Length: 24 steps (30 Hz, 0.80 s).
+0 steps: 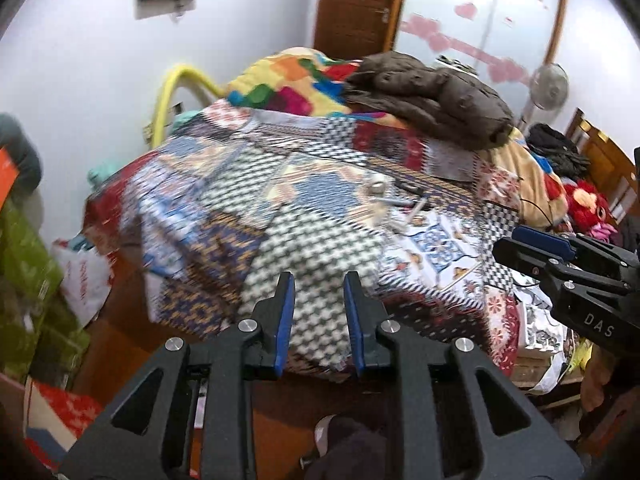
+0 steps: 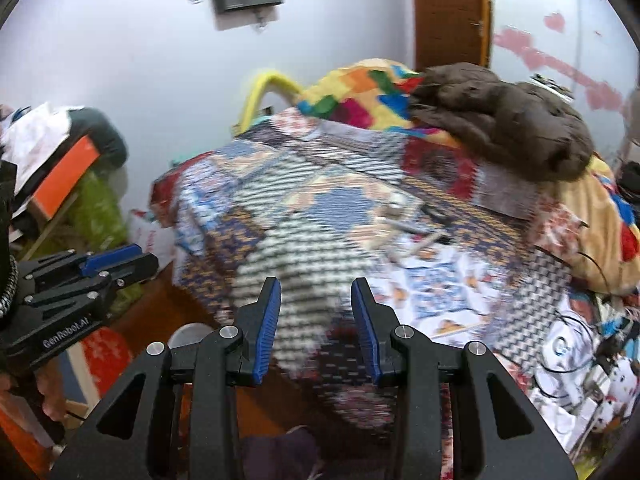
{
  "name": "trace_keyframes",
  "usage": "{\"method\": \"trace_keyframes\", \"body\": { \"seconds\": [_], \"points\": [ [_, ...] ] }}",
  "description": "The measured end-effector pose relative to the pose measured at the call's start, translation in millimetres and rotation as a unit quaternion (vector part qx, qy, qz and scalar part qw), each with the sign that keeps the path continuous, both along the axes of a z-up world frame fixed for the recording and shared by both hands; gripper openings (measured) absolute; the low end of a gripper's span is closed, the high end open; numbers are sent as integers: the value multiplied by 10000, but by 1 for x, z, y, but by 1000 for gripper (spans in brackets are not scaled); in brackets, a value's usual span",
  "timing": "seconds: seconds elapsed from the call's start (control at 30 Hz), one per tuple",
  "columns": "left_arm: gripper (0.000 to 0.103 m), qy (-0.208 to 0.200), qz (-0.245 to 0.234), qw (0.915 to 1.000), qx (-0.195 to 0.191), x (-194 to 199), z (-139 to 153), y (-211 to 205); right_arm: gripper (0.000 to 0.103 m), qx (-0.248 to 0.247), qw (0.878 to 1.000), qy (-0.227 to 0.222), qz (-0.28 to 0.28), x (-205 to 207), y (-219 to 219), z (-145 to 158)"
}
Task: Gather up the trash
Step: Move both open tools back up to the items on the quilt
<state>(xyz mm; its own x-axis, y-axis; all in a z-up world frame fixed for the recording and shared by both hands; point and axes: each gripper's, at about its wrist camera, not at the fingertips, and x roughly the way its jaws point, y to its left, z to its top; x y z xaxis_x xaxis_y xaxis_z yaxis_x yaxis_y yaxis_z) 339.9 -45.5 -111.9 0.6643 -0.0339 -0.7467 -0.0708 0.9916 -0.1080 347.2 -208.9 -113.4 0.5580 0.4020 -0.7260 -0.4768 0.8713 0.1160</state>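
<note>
Both views look down over a bed covered by a patchwork quilt of checks, blue diamonds and red panels; the pictures are blurred.

The left hand-held gripper fills the lower middle of the left wrist view. Its blue-padded jaws stand a little apart with only the quilt showing between them – nothing is gripped. The right hand-held gripper sits likewise at the lower middle of its own view, jaws parted somewhat wider and empty. Each one also shows in the other's view: the right at the right edge, the left at the left edge.

The trash appears to be a small cluster of litter on the quilt – a pale roundish piece and some thin dark and light bits (too blurred to name). In the left wrist view it lies above and right of the left jaws, well apart from them, toward the middle of the frame. In the right wrist view the same cluster lies above and slightly right of the right jaws, also well apart.

A brown padded jacket lies crumpled at the upper right on a bright multicoloured blanket. A wooden door stands at the top, a fan at the right.
</note>
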Motion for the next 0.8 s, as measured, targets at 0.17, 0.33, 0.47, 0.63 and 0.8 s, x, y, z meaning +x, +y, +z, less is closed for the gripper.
{"method": "trace_keyframes", "body": {
  "seconds": [0.17, 0.33, 0.47, 0.63, 0.8],
  "points": [
    [25, 135, -337, 9993, -69, 44, -13, -32, 34, -34, 9988, 195, -440, 29, -43, -15],
    [32, 342, -525, 9980, -100, 83, -36, -51, 34, -106, 9964, 364, -752, 57, -72, -33],
    [34, 529, -598, 9968, -107, 111, -56, -56, 53, -101, 9939, 530, -961, 82, -82, -57],
    [37, 700, -620, 9956, -78, 145, -80, -53, 54, -131, 9906, 745, -1136, 114, -79, -86],
    [37, 790, -637, 9948, 4, 173, -102, -44, 54, 36, 9874, 1030, -1200, 145, -61, -113]
  ]
}}
